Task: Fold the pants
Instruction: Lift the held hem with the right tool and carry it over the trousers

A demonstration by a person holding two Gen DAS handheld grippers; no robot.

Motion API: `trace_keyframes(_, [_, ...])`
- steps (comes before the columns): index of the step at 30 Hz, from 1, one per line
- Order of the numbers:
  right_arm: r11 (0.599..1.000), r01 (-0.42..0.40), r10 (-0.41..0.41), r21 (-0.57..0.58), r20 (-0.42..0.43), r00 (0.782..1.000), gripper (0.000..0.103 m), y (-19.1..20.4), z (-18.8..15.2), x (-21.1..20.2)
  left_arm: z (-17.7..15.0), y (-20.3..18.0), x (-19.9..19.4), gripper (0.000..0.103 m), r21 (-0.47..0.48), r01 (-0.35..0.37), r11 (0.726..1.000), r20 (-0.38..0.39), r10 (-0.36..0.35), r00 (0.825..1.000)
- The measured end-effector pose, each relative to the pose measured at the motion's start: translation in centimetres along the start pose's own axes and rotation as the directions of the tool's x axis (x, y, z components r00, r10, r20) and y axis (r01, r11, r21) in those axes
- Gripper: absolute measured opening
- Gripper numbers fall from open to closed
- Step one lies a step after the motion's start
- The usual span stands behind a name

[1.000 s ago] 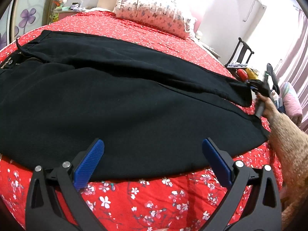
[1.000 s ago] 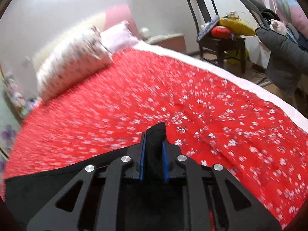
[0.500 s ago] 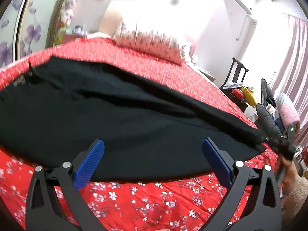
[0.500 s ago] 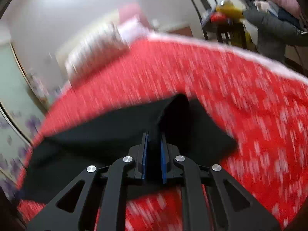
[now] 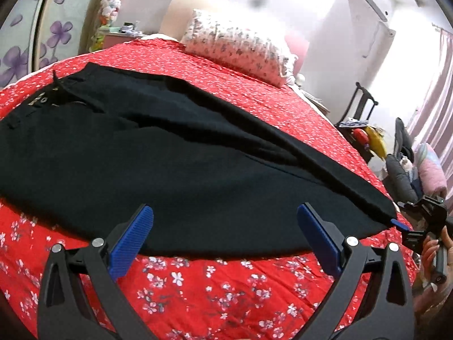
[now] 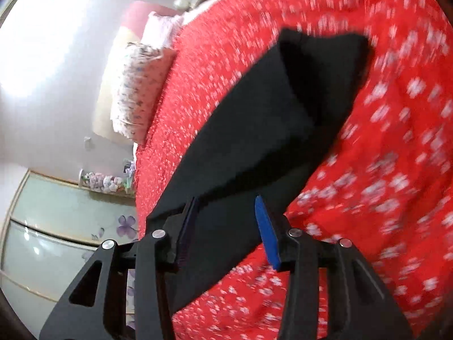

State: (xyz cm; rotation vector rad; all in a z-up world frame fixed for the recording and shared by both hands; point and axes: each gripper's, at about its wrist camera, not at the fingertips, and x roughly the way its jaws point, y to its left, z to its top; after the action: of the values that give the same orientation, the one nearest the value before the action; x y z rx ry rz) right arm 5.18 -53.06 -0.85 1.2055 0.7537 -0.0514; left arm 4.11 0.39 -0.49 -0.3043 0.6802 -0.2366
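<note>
The black pants (image 5: pixel 175 170) are laid flat on the red floral bed (image 5: pixel 226 283), one leg folded over the other. The long axis runs from the waistband at far left to the hems at right. The left gripper (image 5: pixel 223 240) is held open, empty, just short of the near long edge. The right gripper (image 6: pixel 226 229) is also parted and empty, beside the hem end (image 6: pixel 320 85), and is judged nearer for a lengthwise fold.
</note>
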Motion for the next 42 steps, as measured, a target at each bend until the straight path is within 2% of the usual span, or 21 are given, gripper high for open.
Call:
trace_keyframes(4, [0.995,0.083,-0.084,0.063,0.018,0.996,0.045,-0.3,0.8,2.2,-0.2,-0.6,0.0,0.101,0.051,-0.040,0.998,0.011,0.039,0.999])
trace_keyframes(6, [0.988,0.111,-0.116,0.111,0.036,0.993,0.045,-1.0,1.5,3.0,-0.3,-0.8,0.1,0.101,0.065,-0.031,0.997,0.004,0.031,1.000])
trace_keyframes(9, [0.985,0.118,-0.130,0.126,0.091,0.987,0.043,-2.0,1.4,3.0,-0.4,-0.8,0.4,0.101,0.064,-0.020,0.998,-0.019,0.021,1.000])
trace_keyframes(11, [0.987,0.121,-0.133,0.105,0.112,0.985,0.026,-2.0,1.8,3.1,-0.3,-0.8,0.8,0.101,0.056,-0.015,0.998,-0.030,0.017,0.999])
trace_keyframes(12, [0.987,0.131,-0.142,0.089,0.129,0.981,0.012,-2.0,2.1,3.1,-0.3,-0.8,0.9,0.101,0.051,-0.013,0.999,-0.034,0.015,0.999])
trace_keyframes(14, [0.993,0.102,-0.110,0.064,0.147,0.983,0.006,-2.0,2.6,2.4,-0.2,-0.6,1.1,0.101,0.039,-0.010,0.999,-0.040,0.012,0.999])
trace_keyframes(15, [0.998,0.049,-0.056,0.042,0.183,0.982,0.005,-1.5,2.8,1.5,-0.2,-0.4,1.1,0.101,0.032,-0.008,0.999,-0.042,0.010,0.999])
trace_keyframes(17, [0.999,-0.025,0.032,-0.031,0.258,0.966,0.004,-0.5,3.2,-0.5,-0.2,-0.4,1.1,0.101,0.026,-0.006,1.000,-0.039,0.007,0.999])
trace_keyframes(19, [0.995,-0.003,0.035,-0.099,0.326,0.945,0.004,-0.2,2.9,-2.3,-0.2,-0.3,1.0,0.101,0.023,-0.004,1.000,-0.034,0.005,0.999])
trace_keyframes(21, [0.996,0.053,-0.028,-0.072,0.316,0.948,0.004,-1.6,2.7,-2.0,-0.2,-0.2,1.1,0.101,0.021,0.016,1.000,-0.041,-0.015,0.999])
trace_keyframes(24, [0.991,0.137,-0.135,0.009,0.239,0.961,0.004,-4.7,2.2,0.0,-0.4,-0.2,1.3,0.101,0.010,0.029,1.000,-0.059,-0.029,0.998])
trace_keyframes(26, [0.989,0.150,-0.144,-0.009,0.241,0.960,0.005,-4.9,1.8,0.0,-0.4,-0.2,1.2,0.101,0.011,0.028,1.000,-0.061,-0.027,0.998])
trace_keyframes(29, [0.980,0.200,-0.195,-0.003,0.217,0.956,0.014,-3.9,1.6,-0.8,-0.2,0.3,1.0,0.101,-0.012,0.050,0.999,-0.057,-0.050,0.997])
trace_keyframes(31, [0.978,0.209,-0.209,0.027,0.246,0.946,0.027,-3.5,0.6,-2.3,-0.2,0.9,1.0,0.101,-0.049,0.072,0.996,-0.062,-0.075,0.995])
trace_keyframes(32, [0.980,0.196,-0.194,0.020,0.271,0.943,0.033,-2.8,-0.1,-2.9,-0.1,1.2,1.0,0.101,-0.074,0.082,0.994,-0.063,-0.087,0.994])
trace_keyframes(33, [0.987,0.161,-0.150,-0.014,0.282,0.948,0.048,-1.9,-0.9,-3.2,0.0,1.7,1.0,0.101,-0.109,0.100,0.989,-0.053,-0.106,0.993])
trace_keyframes(34, [0.992,0.114,-0.096,-0.053,0.272,0.958,0.050,-0.9,-1.6,-3.0,0.0,2.0,0.9,0.101,-0.133,0.114,0.985,-0.042,-0.121,0.992])
trace_keyframes(36, [0.994,-0.020,0.039,-0.107,0.181,0.983,0.050,1.2,-3.4,-0.9,0.1,2.9,0.5,0.101,-0.205,0.161,0.965,-0.002,-0.165,0.986])
trace_keyframes(37, [0.991,-0.080,0.094,-0.109,0.132,0.987,0.050,1.8,-3.9,0.3,0.3,3.1,0.3,0.101,-0.228,0.174,0.958,0.015,-0.175,0.984])
trace_keyframes(39, [0.980,-0.188,0.189,-0.072,0.012,0.982,0.048,3.1,-5.3,3.6,0.3,3.5,0.0,0.101,-0.260,0.194,0.946,0.036,-0.191,0.981])
trace_keyframes(42, [0.972,-0.233,0.229,-0.025,-0.108,0.967,0.043,4.6,-7.0,8.7,0.4,3.4,0.2,0.101,-0.242,0.184,0.953,0.002,-0.190,0.982])
